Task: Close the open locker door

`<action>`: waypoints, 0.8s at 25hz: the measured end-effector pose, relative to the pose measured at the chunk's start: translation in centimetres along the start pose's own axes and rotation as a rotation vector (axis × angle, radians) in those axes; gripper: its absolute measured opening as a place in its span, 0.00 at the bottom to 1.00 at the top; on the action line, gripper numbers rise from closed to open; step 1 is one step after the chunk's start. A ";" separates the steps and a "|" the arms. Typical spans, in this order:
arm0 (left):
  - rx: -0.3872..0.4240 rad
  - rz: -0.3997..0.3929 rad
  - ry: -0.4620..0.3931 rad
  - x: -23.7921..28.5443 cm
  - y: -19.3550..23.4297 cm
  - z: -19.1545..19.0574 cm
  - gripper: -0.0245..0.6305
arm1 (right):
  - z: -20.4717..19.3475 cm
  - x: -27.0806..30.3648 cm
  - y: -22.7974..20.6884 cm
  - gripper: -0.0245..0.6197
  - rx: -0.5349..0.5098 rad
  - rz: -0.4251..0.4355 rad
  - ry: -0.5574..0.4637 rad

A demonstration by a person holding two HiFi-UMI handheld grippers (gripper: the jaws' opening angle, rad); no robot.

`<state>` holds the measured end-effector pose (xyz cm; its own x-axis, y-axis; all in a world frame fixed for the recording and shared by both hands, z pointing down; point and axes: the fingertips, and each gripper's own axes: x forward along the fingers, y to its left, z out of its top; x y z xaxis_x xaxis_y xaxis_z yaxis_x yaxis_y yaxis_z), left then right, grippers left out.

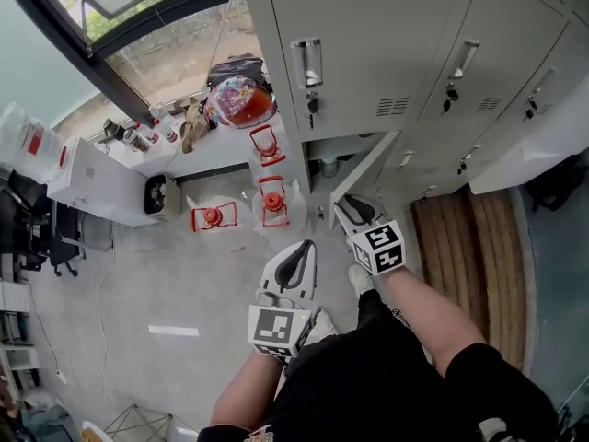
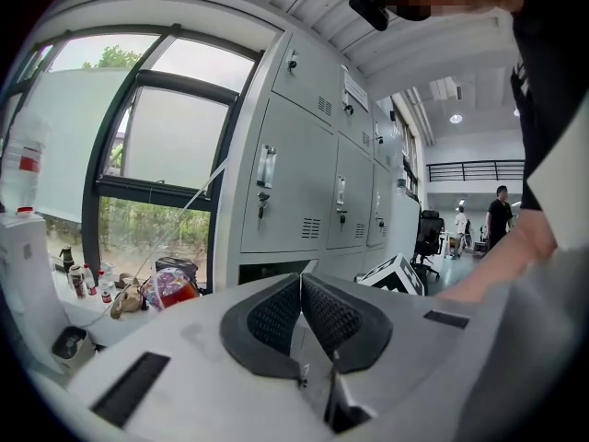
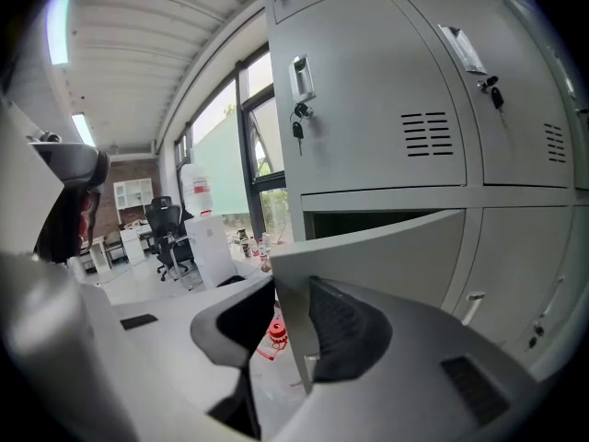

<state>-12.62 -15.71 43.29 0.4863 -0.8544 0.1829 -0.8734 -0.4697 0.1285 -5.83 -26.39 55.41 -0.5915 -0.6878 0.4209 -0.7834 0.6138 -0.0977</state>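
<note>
So far nothing of the closing can be counted as done. The bank of grey lockers [image 1: 386,53] fills the head view from 12 to 3 o'clock, and all of its upper doors are seen shut. The one locker door [image 1: 363,168] of the lower row is seen swung well out from its dark compartment [image 1: 345,150], with its free edge pointing toward 7 o'clock and its hinge side at 1 o'clock.

That free edge is met by the right tongs [image 1: 354,212]. In the right gripper view the door [image 3: 386,247] is seen standing between the two pads, and the gap between them is filled by its edge, so the right tongs [image 3: 293,293] are judged to be closed narrowly on the door. How firmly it is pinched cannot be told.

The left tongs [image 1: 296,263] are held at 7 o'clock of the right ones, well apart from the lockers and over bare floor. In the left gripper view their pads [image 2: 276,316] are seen pressed together with nothing between them.

What is left is judged to be the whole swing: the door has to be carried round toward 1 o'clock until it lies flush with its neighbours, and then let go
</note>
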 end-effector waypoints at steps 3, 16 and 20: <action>-0.027 0.027 -0.001 0.4 0.7 0.3 0.07 | 0.6 1.2 0.1 0.30 0.001 0.012 -0.003; -0.037 0.095 0.002 1.5 2.6 0.5 0.07 | 2.5 5.0 -1.2 0.20 -0.044 0.059 -0.004; -0.040 0.107 0.005 2.1 2.9 0.3 0.07 | 3.0 6.2 -1.6 0.20 -0.058 0.069 -0.008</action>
<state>-14.17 -18.95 43.72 0.3901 -0.8982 0.2025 -0.9190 -0.3661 0.1466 -8.83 -32.84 55.44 -0.6449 -0.6462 0.4082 -0.7288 0.6808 -0.0738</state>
